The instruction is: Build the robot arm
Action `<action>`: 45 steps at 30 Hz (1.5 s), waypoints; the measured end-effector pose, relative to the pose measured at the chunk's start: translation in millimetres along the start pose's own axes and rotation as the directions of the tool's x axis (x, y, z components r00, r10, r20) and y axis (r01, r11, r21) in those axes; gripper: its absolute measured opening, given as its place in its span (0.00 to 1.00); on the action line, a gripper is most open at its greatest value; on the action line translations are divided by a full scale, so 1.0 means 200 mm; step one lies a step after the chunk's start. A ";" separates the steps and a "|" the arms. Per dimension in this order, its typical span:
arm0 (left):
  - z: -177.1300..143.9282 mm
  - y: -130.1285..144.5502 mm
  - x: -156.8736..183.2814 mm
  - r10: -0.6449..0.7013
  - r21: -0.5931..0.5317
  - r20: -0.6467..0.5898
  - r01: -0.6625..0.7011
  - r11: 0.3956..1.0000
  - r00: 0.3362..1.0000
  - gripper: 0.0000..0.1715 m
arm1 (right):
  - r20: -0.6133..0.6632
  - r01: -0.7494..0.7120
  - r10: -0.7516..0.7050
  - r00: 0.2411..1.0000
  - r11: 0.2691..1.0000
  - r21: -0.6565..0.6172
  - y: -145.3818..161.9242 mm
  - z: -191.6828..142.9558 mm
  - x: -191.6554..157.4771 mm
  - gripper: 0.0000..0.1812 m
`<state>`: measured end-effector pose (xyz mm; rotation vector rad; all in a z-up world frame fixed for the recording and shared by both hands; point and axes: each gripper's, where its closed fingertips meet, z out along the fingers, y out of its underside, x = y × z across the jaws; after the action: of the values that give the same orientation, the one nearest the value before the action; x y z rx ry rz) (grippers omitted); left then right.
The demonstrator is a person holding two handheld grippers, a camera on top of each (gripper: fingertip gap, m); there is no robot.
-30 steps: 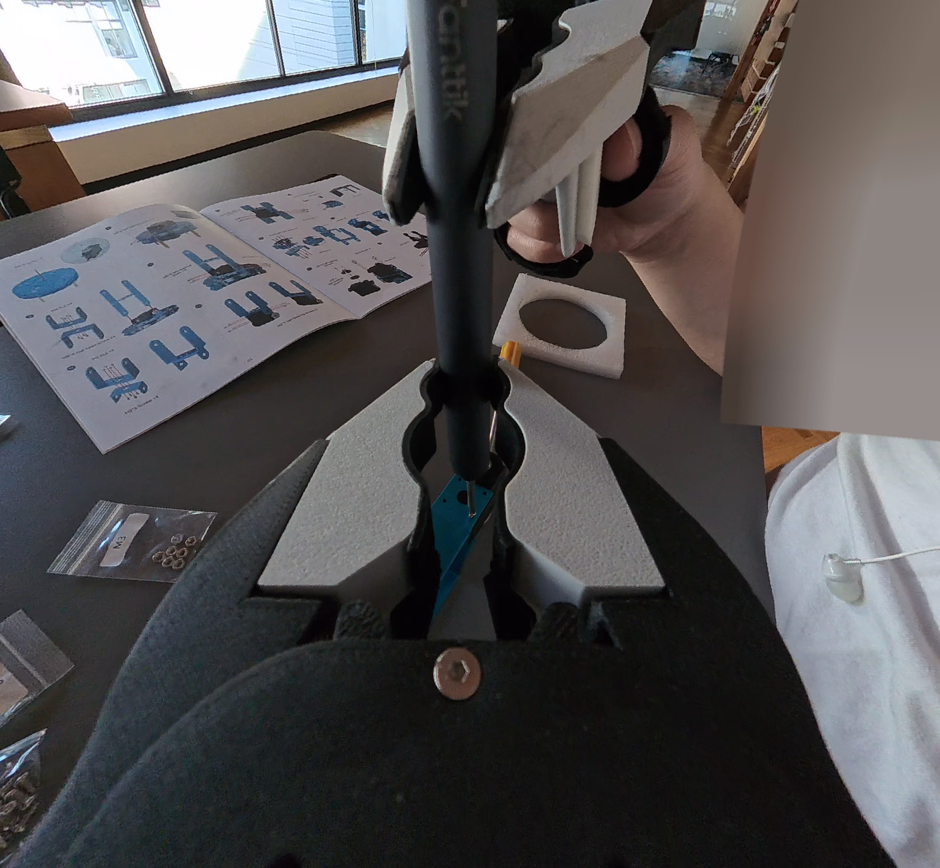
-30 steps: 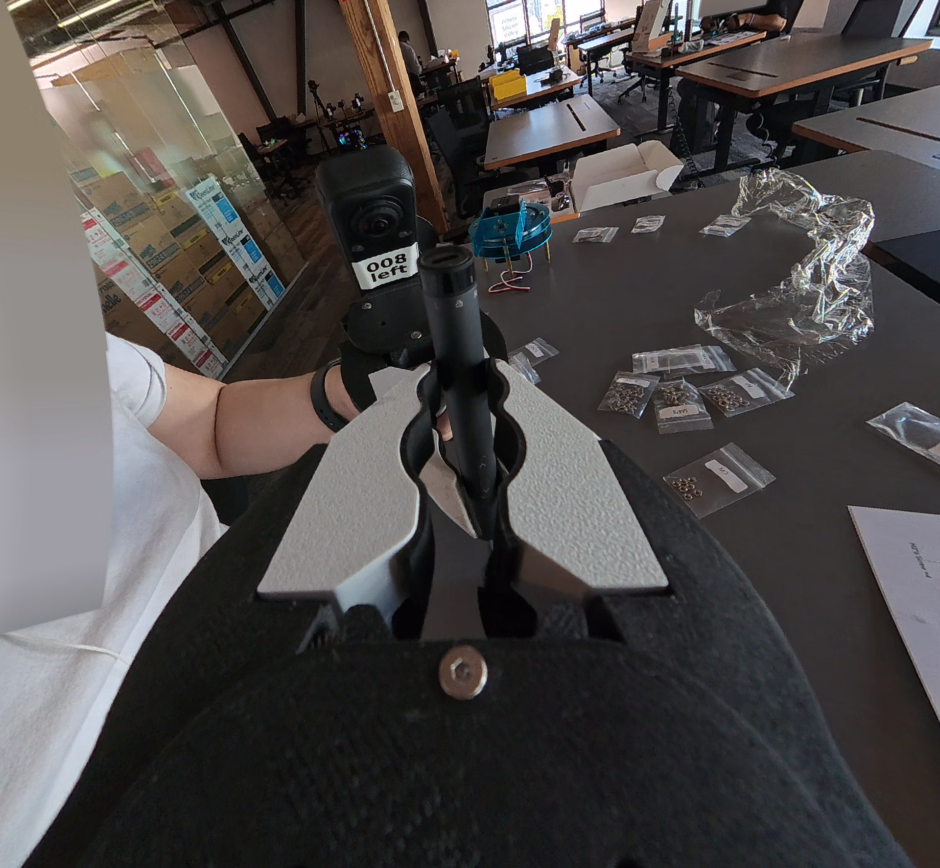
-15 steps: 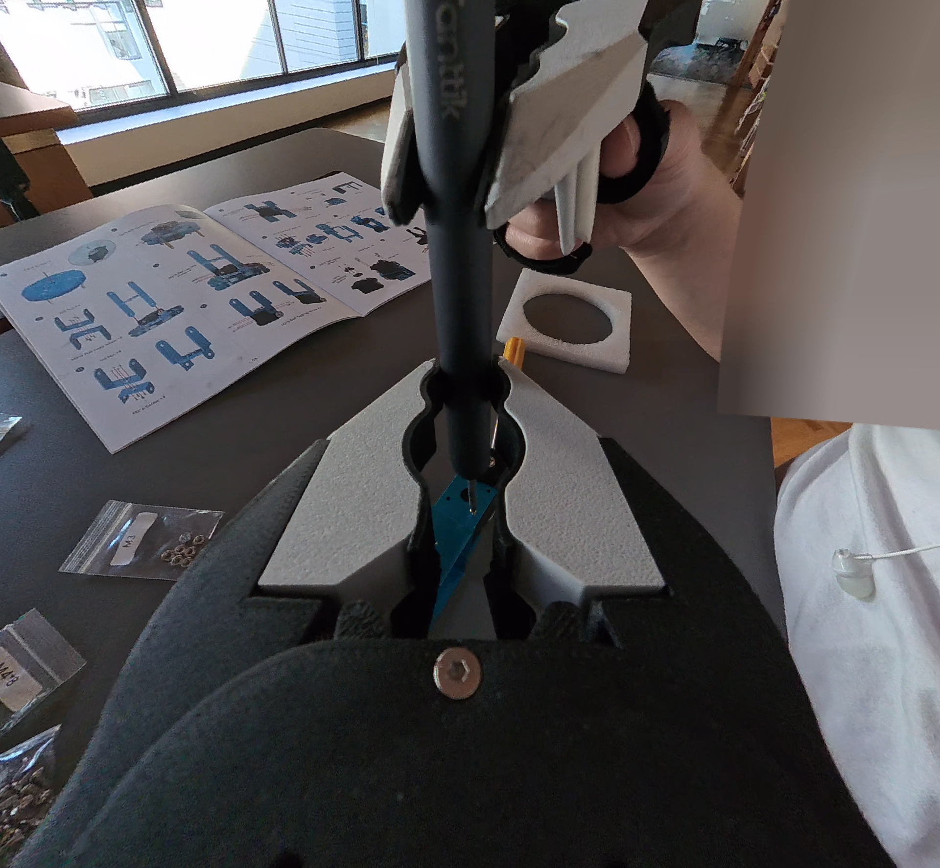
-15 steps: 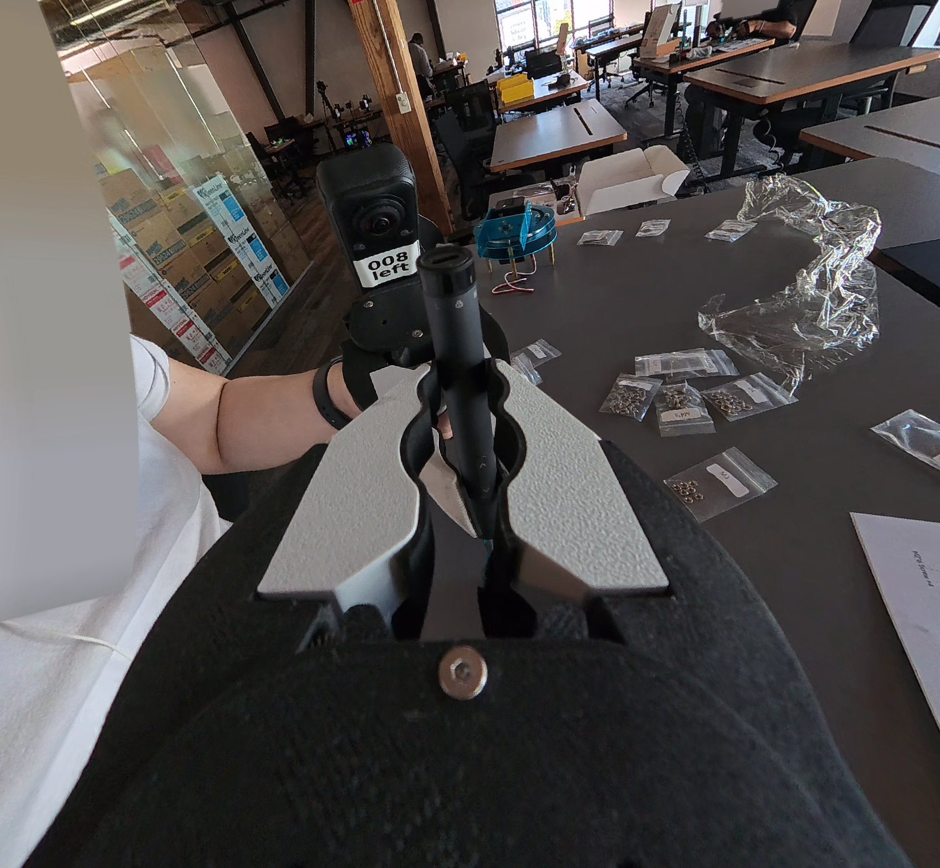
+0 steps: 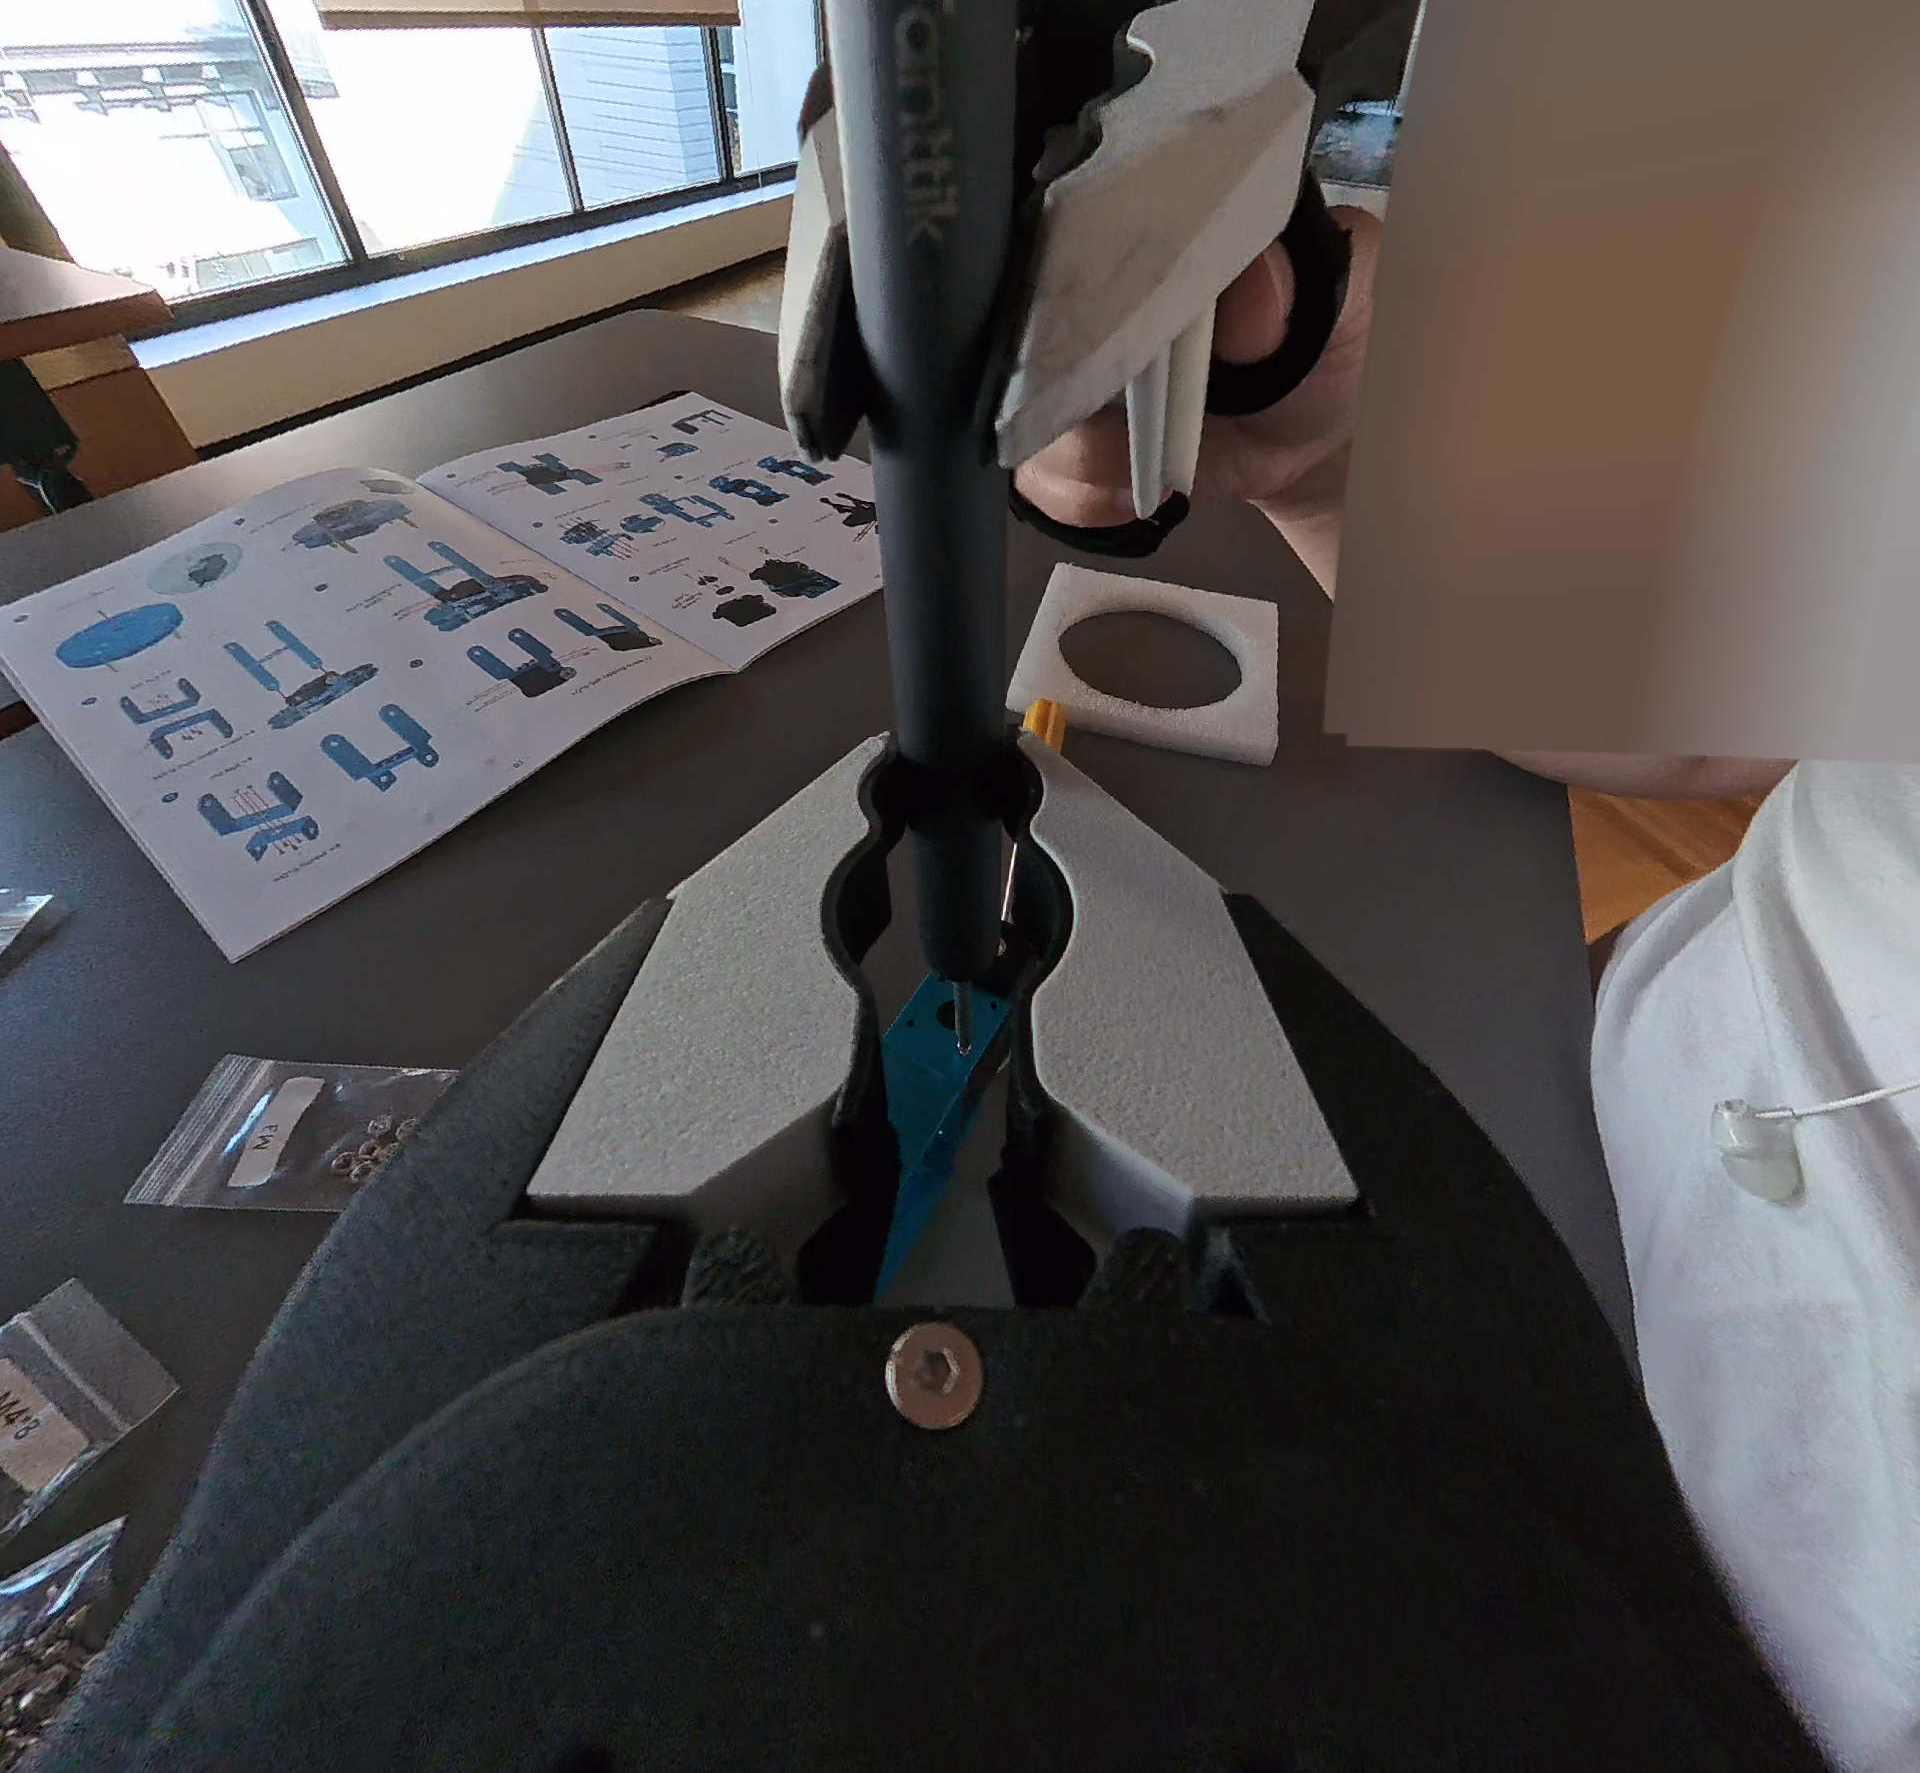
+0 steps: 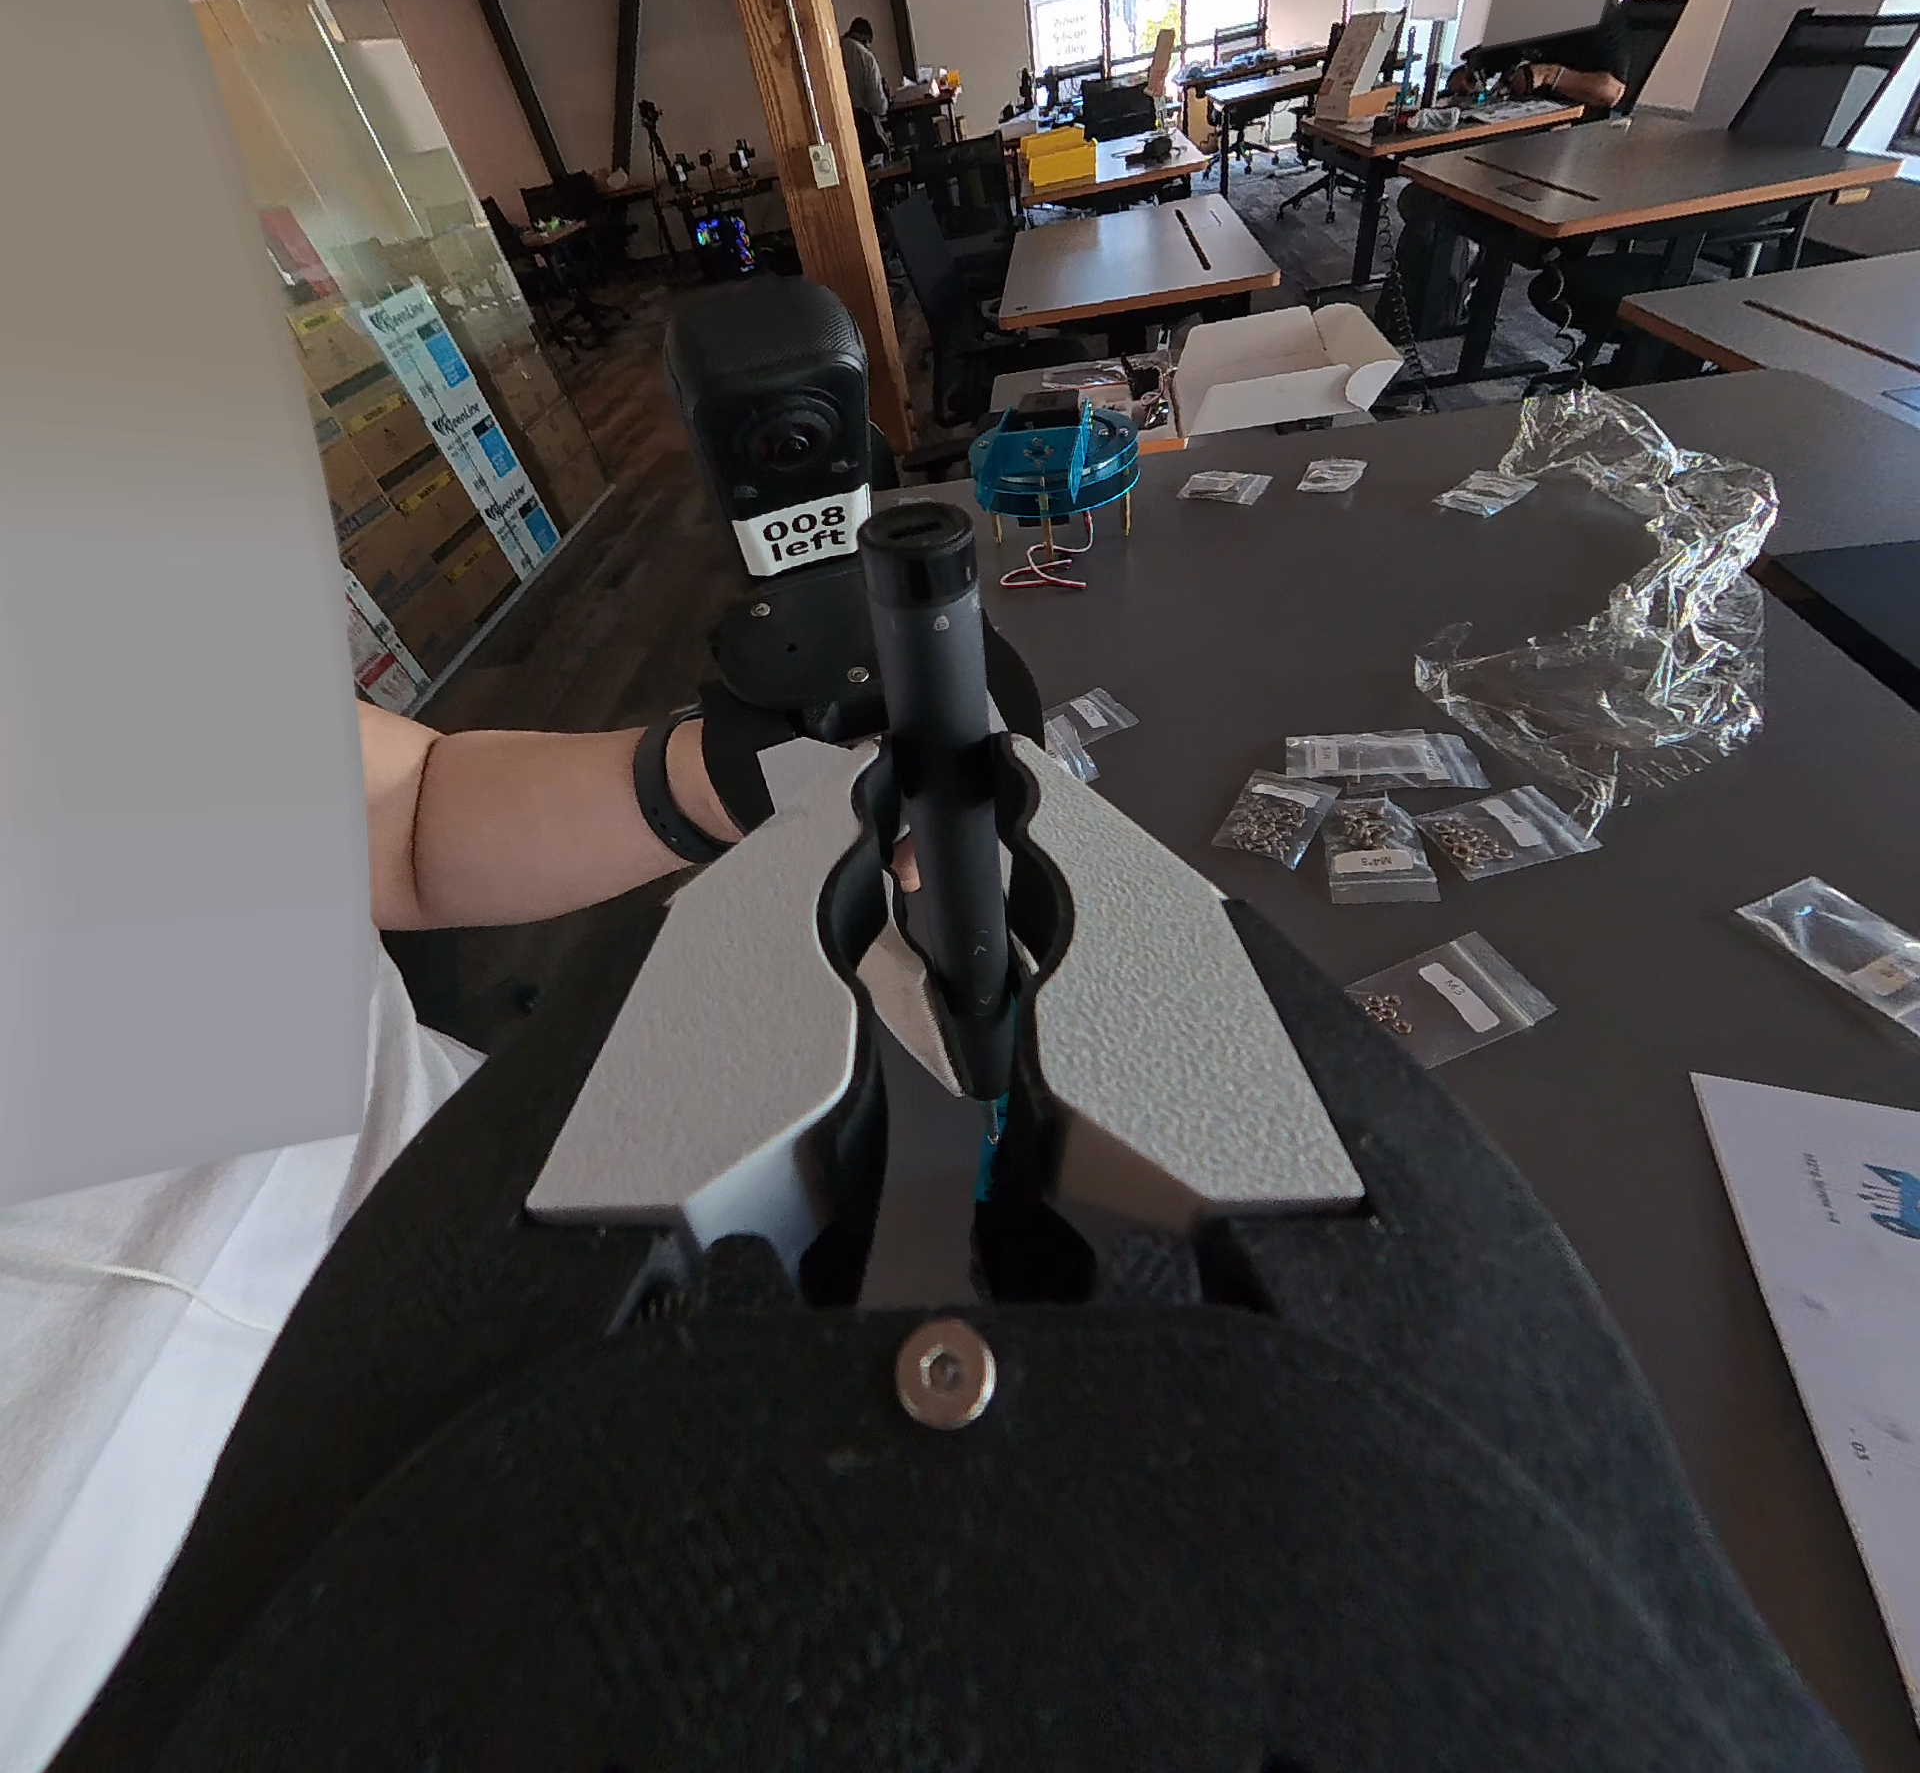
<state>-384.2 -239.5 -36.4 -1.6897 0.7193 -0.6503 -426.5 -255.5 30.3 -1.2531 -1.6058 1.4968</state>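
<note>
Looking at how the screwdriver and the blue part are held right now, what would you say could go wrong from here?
1. The screwdriver bit rests on a small spot of the blue bracket; tilting the long shaft may make it slip off.
2. The left gripper pinches only the thin bracket, so downward pressure might twist it in the grip.
3. The right gripper holds the driver mid-shaft; it could slide. Any loose screw might drop among the bags on the table.

On your desk (image 5: 623, 892): an open instruction booklet (image 5: 395, 643), a white foam square with a round hole (image 5: 1153, 663), and small zip bags of hardware (image 6: 1371, 819). You've also got crumpled clear plastic wrap (image 6: 1621, 643) and a blue round assembly (image 6: 1049, 466) farther back.
</note>
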 end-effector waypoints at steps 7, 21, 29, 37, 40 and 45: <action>0.00 0.00 0.01 -0.008 0.008 -0.015 0.009 1.000 1.000 0.10 | 0.016 -0.001 0.001 1.000 1.000 -0.023 0.00 -0.01 -0.01 0.10; 0.00 0.00 0.01 0.016 0.026 -0.003 -0.016 1.000 1.000 0.10 | 0.032 0.073 -0.071 0.997 0.993 -0.090 -0.11 -0.10 0.00 0.22; -0.01 0.00 0.01 0.021 0.019 -0.001 -0.020 1.000 1.000 0.10 | 0.008 0.115 -0.114 0.993 0.992 -0.058 -0.11 -0.04 -0.03 0.09; -0.04 -0.04 0.02 -0.016 0.048 -0.003 0.016 0.999 1.000 0.14 | -0.085 0.123 -0.129 0.988 0.990 -0.073 -0.10 -0.06 -0.02 0.09; -0.08 -0.05 0.02 -0.002 0.037 0.028 0.001 0.999 1.000 0.14 | -0.105 0.147 -0.154 0.982 0.986 -0.075 -0.10 -0.06 -0.02 0.09; -0.07 -0.02 0.00 0.015 0.005 0.055 -0.015 1.000 0.998 0.12 | -0.117 0.169 -0.178 0.977 0.982 -0.085 -0.10 -0.06 -0.03 0.09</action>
<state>-395.1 -247.4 -30.0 -1.6890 0.6895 -0.5928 -419.1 -253.9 53.0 -1.1884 -1.6557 1.2375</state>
